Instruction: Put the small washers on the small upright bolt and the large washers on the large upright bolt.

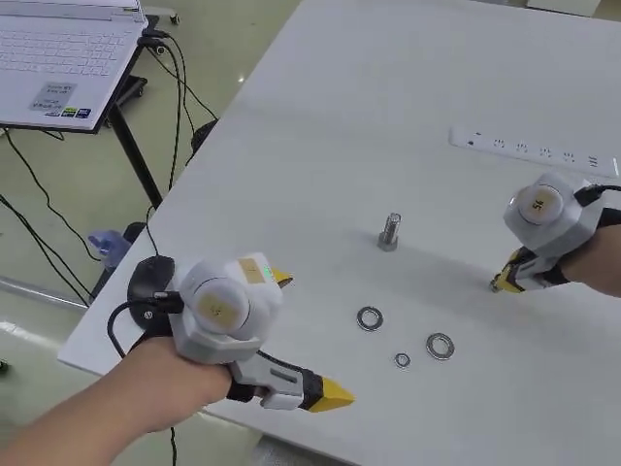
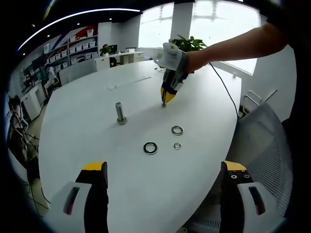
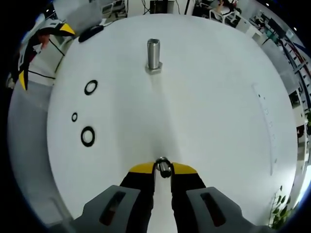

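Observation:
A large bolt [image 1: 390, 232] [image 2: 120, 113] [image 3: 154, 56] stands upright on the white table [image 1: 388, 116]. Near it lie two large washers [image 1: 370, 318] [image 1: 440, 346] and, between them, one small washer [image 1: 402, 360] [image 2: 177, 145] [image 3: 74, 117]. My right gripper [image 1: 500, 283] [image 3: 164, 171] is shut on a small bolt [image 3: 164, 166], its tips pointing down at the table to the right of the large bolt. At the table's near edge my left gripper [image 1: 309, 336] [image 2: 165, 170] is open wide with nothing between its jaws, just short of the washers.
A white power strip [image 1: 534, 150] lies at the far right of the table. A black mouse [image 1: 150, 282] sits at the near left corner beside my left hand. A laptop [image 1: 58, 58] rests on a stand left of the table, with cables hanging below.

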Demonstrator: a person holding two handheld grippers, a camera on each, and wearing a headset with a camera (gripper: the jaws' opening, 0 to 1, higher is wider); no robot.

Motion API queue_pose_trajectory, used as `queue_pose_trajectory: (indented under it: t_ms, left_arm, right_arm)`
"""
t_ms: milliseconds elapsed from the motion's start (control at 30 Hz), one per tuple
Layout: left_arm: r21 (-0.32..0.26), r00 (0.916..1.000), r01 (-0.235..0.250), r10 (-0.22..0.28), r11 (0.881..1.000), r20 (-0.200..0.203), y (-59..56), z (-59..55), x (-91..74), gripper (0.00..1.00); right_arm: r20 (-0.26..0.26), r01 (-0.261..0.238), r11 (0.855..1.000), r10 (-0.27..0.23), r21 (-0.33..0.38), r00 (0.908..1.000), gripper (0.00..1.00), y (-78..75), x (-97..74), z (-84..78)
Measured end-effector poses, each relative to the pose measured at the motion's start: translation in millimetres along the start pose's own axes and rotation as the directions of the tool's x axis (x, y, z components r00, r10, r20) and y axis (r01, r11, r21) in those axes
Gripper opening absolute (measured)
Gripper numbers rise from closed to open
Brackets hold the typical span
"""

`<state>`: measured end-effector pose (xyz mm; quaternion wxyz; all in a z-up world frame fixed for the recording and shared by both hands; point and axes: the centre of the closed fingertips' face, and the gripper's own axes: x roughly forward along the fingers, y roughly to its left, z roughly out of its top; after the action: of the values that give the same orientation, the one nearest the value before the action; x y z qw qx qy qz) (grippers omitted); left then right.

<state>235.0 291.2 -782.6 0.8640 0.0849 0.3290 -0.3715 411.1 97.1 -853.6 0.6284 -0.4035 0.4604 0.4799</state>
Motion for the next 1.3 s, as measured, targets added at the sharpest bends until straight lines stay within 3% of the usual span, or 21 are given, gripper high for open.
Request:
queue_pose_trajectory:
  t_ms: [567,1300]
  left_arm:
    - [-0.010,1.0000,0.004,-0.004,1.000,-0.001,4.5,-2.1,1.1,0.96]
    - [-0.010,0.9999,0.008,-0.008,1.000,-0.010,1.9,-4.8,0.5,0.94]
  right_arm:
    - [-0.015,-0.014,1.000,0.014,0.018,0.9998,0.13,-1.8,8.1,-0.5]
    - [-0.012,-0.032,0.999,0.032,0.036,0.9994,0.17,1.4,8.8,2.2]
